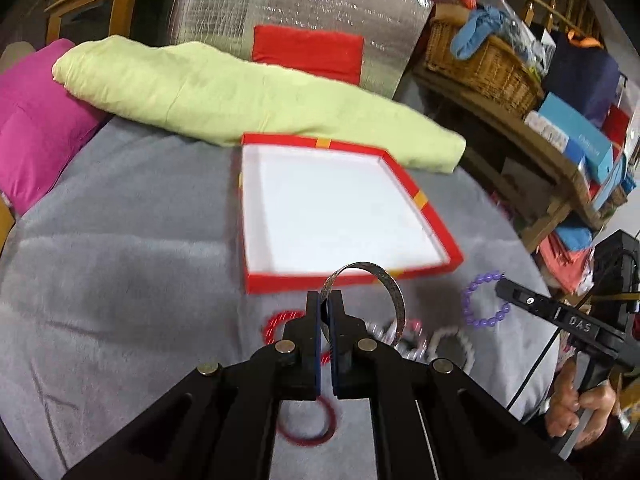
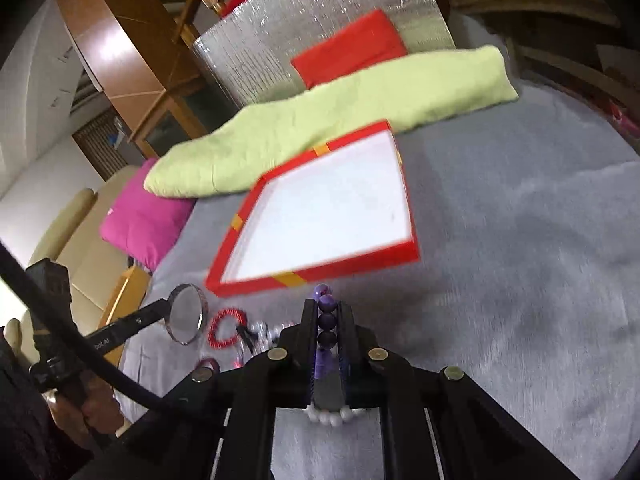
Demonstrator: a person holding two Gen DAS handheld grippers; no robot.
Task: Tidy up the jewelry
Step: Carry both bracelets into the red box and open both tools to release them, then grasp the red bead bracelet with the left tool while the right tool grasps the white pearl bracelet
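Note:
A red box with a white inside (image 1: 340,208) lies open on the grey blanket; it also shows in the right wrist view (image 2: 320,216). My left gripper (image 1: 327,300) is shut on a silver bangle (image 1: 396,300), held above the blanket just before the box's near edge; the bangle also shows in the right wrist view (image 2: 186,314). My right gripper (image 2: 326,308) is shut on a purple bead bracelet (image 2: 325,324), near the box's front rim; the bracelet also shows in the left wrist view (image 1: 482,300). Red bracelets (image 1: 276,322), a thin red bangle (image 1: 308,432) and a white bead bracelet (image 1: 452,342) lie on the blanket.
A folded light-green cloth (image 1: 240,96) lies behind the box, with a magenta cushion (image 1: 36,120) at its left and a silver sheet with a red pouch (image 1: 308,52) behind. A shelf with a wicker basket (image 1: 484,64) and boxes stands at the right.

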